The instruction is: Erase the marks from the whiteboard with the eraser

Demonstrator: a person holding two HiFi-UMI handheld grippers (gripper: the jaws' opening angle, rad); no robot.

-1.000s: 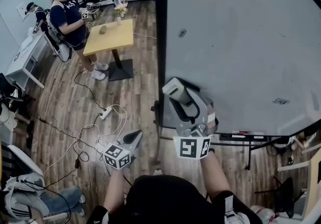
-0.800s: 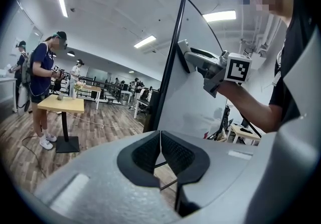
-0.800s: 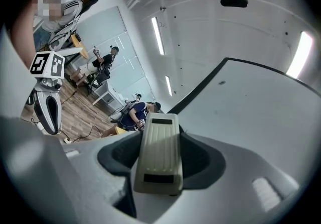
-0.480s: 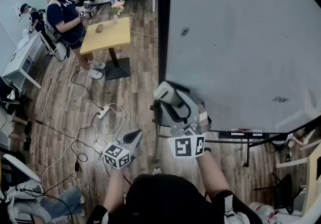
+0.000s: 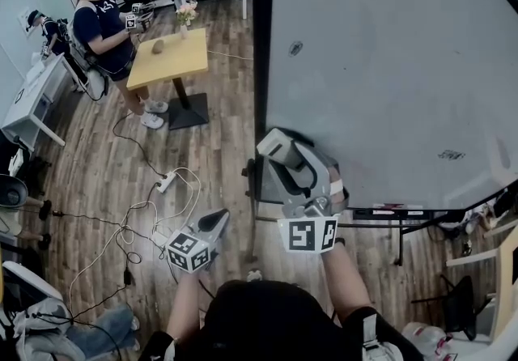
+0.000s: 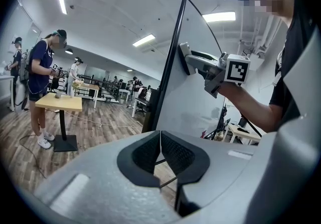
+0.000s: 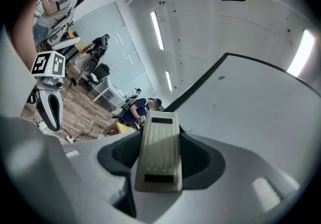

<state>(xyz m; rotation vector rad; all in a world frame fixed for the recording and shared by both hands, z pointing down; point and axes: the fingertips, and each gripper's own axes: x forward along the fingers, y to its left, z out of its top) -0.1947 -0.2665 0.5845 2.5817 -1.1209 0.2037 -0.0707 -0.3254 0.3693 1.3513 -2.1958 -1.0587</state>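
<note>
Eraser (image 5: 277, 146) sits clamped lengthwise between the right gripper's (image 7: 159, 140) fingers (image 7: 203, 155) at mid-frame, long axis pointing toward the whiteboard's (image 5: 388, 68) lower left edge. Left gripper (image 5: 212, 228), lower left, hangs with fingers (image 6: 143, 155) pressed together on nothing.

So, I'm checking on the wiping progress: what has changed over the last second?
The right gripper, shut on the eraser, swung slightly left toward the whiteboard's left edge, then back right, ending about where it started. Nothing was taken or released. The left gripper stayed low, shut and empty. Both marks, the small upper mark and the lower right mark, look unchanged.
</note>
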